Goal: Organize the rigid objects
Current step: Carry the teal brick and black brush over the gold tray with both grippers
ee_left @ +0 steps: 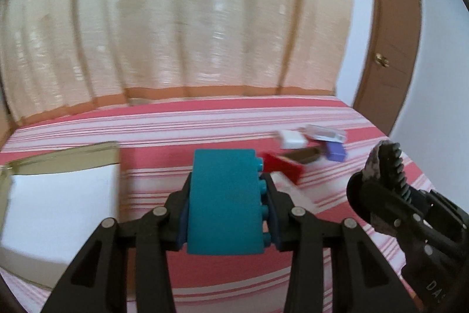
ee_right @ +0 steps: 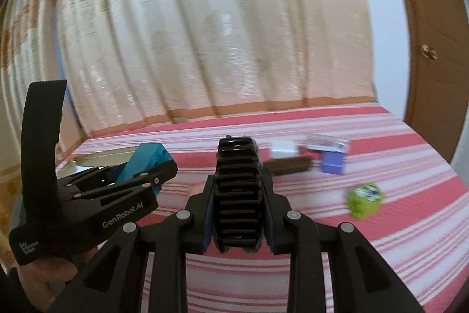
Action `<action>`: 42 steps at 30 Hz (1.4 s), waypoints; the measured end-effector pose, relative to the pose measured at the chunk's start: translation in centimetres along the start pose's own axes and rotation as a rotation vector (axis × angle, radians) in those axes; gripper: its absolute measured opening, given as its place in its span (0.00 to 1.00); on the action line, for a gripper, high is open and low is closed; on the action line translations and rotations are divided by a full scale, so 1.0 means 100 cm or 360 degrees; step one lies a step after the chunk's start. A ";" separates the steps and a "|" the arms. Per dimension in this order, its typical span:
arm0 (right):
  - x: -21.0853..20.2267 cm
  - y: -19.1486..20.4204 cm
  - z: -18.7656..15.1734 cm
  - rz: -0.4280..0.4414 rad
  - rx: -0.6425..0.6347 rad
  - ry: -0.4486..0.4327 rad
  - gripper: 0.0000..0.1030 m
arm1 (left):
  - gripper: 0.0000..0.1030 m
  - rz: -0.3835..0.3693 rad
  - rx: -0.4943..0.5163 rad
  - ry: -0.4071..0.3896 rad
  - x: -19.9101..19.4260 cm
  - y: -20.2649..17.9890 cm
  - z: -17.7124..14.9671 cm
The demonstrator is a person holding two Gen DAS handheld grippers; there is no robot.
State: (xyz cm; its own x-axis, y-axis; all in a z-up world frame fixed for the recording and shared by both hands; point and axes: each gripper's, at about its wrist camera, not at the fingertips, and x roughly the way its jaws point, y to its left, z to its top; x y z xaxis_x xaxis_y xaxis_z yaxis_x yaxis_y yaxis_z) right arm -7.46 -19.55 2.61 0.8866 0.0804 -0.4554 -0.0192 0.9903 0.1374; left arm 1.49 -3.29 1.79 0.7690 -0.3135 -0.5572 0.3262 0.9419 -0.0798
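A teal toy brick [ee_left: 222, 204], studs facing right, sits clamped between the pads of my left gripper [ee_left: 228, 181], above the striped bed. My right gripper [ee_right: 238, 178] is shut on a black ribbed, toothed piece [ee_right: 237, 195] that stands up between its fingers. In the right wrist view the left gripper [ee_right: 155, 169] with the teal brick [ee_right: 149, 157] hangs to the left. In the left wrist view the right gripper [ee_left: 372, 181] is low on the right. An open box [ee_left: 58, 195] with a white inside and a gold rim lies at the left.
On the red-and-white striped sheet [ee_right: 381, 239] lie a white block [ee_right: 283, 148], a clear case [ee_right: 328, 143], a purple block [ee_right: 332, 162], a brown bar [ee_right: 288, 165] and a green item [ee_right: 365, 200]. A red box [ee_left: 285, 166] lies near them. Behind are a cream curtain [ee_left: 176, 19] and a brown door [ee_right: 439, 49].
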 end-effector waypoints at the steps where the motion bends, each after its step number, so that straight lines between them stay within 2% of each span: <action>1: 0.002 0.008 0.001 0.0020 -0.0008 -0.0002 0.29 | 0.40 0.0027 -0.0010 -0.0009 -0.004 0.009 -0.001; 8: 0.018 0.074 0.009 0.0179 -0.0096 -0.0010 0.29 | 0.40 0.0212 -0.0084 -0.0060 -0.038 0.074 -0.006; 23: 0.068 0.203 0.006 0.0467 -0.0206 0.0045 0.29 | 0.40 0.0538 -0.0259 -0.0065 -0.074 0.189 -0.027; 31: 0.102 0.246 -0.005 0.0530 -0.0208 0.0139 0.29 | 0.40 0.0676 -0.0390 -0.0014 -0.073 0.245 -0.040; 36: 0.119 0.262 -0.011 0.0545 -0.0217 0.0197 0.29 | 0.40 0.0731 -0.0404 0.0019 -0.067 0.262 -0.046; 42: 0.133 0.278 -0.017 0.0555 -0.0265 0.0245 0.29 | 0.40 0.0737 -0.0409 0.0068 -0.055 0.270 -0.052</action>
State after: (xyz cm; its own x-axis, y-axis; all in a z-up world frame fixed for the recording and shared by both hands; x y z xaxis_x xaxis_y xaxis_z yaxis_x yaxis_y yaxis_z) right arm 3.00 9.26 -1.07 0.7344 0.4178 -0.5349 -0.3921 0.9044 0.1682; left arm 3.24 24.46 -1.57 0.7758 0.1424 -0.6147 -0.1915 0.9814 -0.0144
